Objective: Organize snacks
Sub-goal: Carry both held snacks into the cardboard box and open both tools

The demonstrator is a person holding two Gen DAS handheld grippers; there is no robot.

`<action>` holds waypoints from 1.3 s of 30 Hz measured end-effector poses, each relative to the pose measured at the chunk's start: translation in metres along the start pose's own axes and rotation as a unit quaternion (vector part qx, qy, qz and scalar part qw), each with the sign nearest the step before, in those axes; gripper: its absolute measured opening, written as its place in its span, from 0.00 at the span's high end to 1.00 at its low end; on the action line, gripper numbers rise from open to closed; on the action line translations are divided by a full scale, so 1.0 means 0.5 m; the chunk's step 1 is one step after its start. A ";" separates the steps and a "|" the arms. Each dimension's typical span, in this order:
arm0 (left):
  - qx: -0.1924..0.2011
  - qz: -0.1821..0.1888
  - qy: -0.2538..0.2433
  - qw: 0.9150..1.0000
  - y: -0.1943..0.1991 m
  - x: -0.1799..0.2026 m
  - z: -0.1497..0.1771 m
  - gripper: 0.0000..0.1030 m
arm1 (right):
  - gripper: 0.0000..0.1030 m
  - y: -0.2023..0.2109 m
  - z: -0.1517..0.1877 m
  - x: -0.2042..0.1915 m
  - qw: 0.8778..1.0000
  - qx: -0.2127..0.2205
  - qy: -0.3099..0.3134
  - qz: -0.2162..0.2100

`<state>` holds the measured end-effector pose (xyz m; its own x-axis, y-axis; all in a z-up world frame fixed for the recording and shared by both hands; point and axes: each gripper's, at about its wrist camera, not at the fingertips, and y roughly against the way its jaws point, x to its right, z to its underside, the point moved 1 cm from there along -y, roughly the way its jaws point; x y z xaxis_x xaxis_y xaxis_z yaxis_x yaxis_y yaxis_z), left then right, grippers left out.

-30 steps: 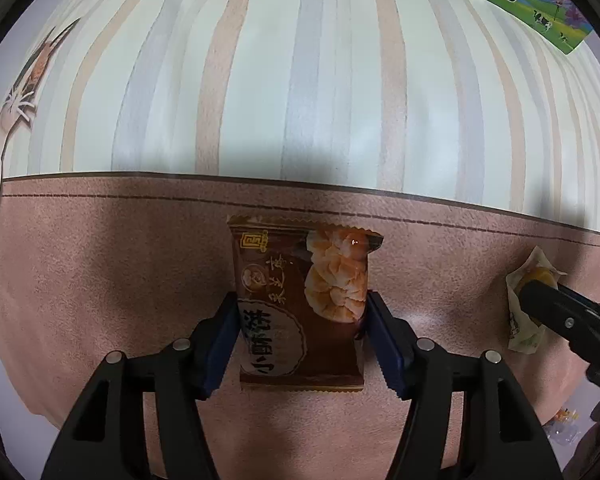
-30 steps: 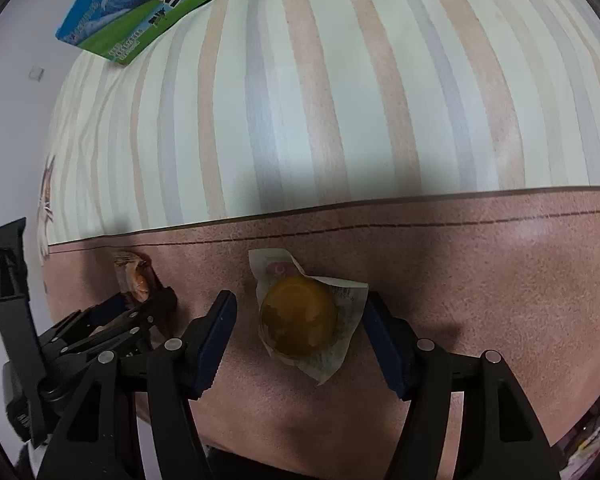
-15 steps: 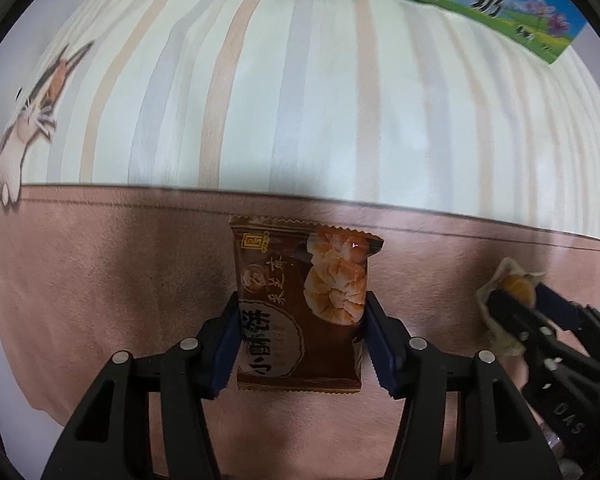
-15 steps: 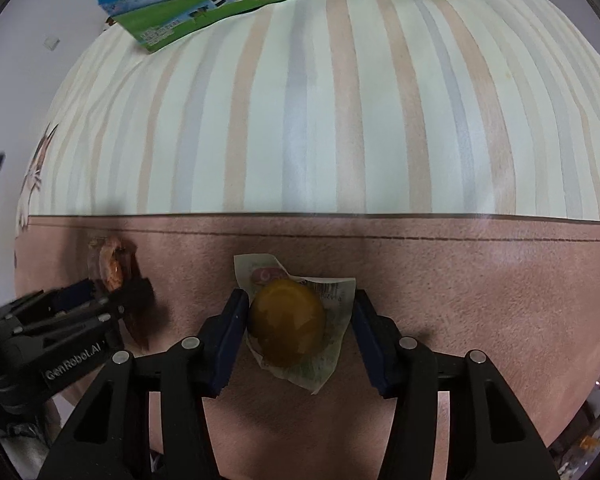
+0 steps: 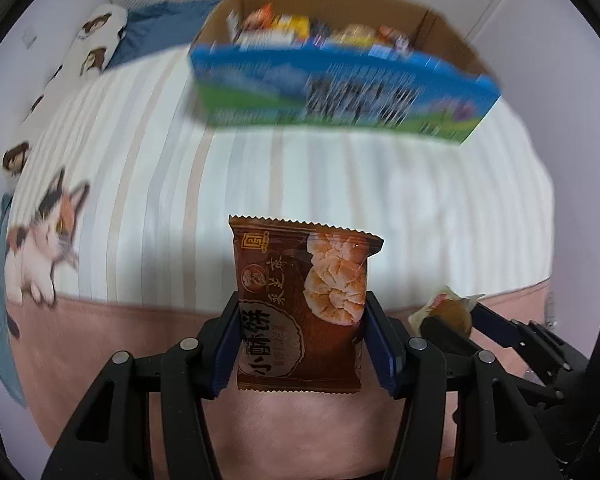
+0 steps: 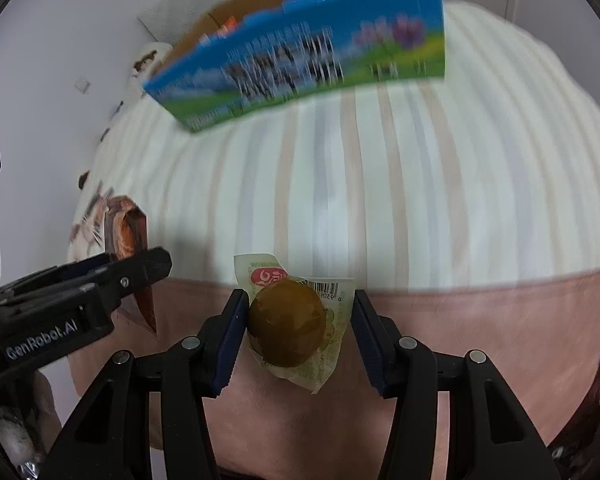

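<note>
On the left, the left gripper (image 5: 302, 344) is clamped on a brown pastry packet (image 5: 303, 304), its blue pads pressed against both side edges of the wrapper so the packet stands upright between them, clear of the bed below. Beneath and beyond it lies a striped bedcover (image 5: 340, 184) with a pink band (image 5: 100, 332) along the near edge and a printed cat (image 5: 44, 240) at the far left. Further back on the bedcover sits a cardboard box (image 5: 340, 92) with a blue and green printed front (its lettering too blurred to read), open at the top and already holding a jumble of assorted snacks (image 5: 300, 32). To the right, the right gripper (image 6: 294, 334) is closed on a round brown snack in a clear wrapper (image 6: 290, 324), pads squeezing the wrapper from both sides, also held above the pink band. The two grippers sit side by side, near each other but apart, both well short of the box.
</note>
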<state>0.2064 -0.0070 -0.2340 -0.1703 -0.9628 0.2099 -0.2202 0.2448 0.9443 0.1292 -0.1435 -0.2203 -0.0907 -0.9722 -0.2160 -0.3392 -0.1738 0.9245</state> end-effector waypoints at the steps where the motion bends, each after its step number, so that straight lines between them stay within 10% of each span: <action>1: 0.007 0.005 -0.003 1.000 0.014 0.009 -0.017 0.48 | 0.47 0.014 -0.019 -0.001 1.000 0.008 0.002 -0.002; 21: 0.076 0.028 -0.056 0.995 0.073 0.098 -0.538 0.48 | 0.47 0.133 -0.517 0.007 0.992 0.117 0.039 0.005; 29: -0.046 0.056 -0.031 0.997 -0.122 0.091 -0.686 0.48 | 0.47 -0.020 -0.666 0.073 0.999 0.041 0.013 0.011; 39: -0.155 0.037 0.015 0.987 -0.298 0.046 -0.720 0.47 | 0.40 -0.215 -0.712 0.125 0.997 -0.075 -0.018 0.030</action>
<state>0.5809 -0.1067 -0.2786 -0.1458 -0.9477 0.2841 0.0978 0.2719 0.9573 0.4934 -0.2414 -0.2216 -0.1421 -0.9756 -0.1674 -0.1878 -0.1394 0.9723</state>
